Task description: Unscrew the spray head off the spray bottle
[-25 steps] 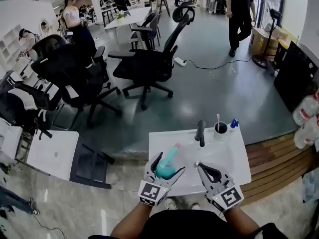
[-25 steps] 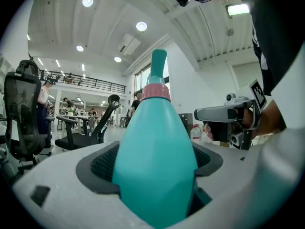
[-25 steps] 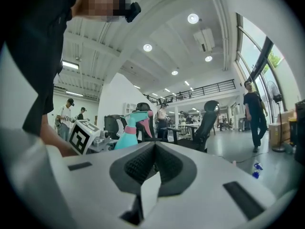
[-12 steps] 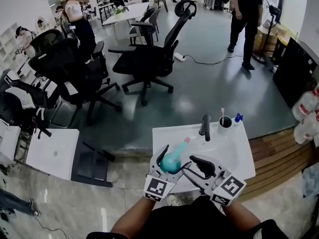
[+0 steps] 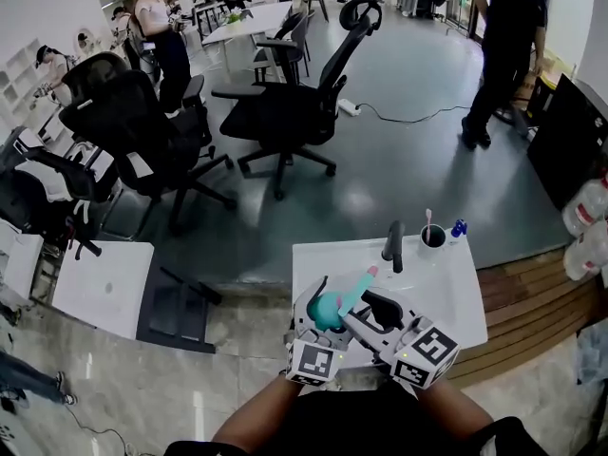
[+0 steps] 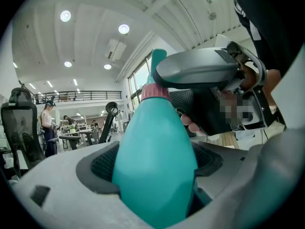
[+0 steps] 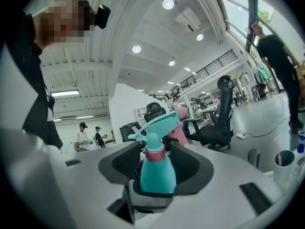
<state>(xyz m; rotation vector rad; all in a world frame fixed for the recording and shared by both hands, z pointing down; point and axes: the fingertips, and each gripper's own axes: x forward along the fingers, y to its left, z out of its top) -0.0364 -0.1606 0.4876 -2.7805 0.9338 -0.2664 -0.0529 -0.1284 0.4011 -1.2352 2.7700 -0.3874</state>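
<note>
head: high, steeply down | gripper views: close, along jaws | shared: spray bottle (image 5: 328, 310)

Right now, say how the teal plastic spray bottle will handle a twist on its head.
Smooth and rounded, the teal plastic spray bottle may spin inside the left gripper clamped on its belly. Probably light: that gripper holds it tilted. Its overhanging teal spray head could make it tippy.

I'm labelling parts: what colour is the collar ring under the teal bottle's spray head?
The plastic collar ring is pink, clearest in the right gripper view.
</note>
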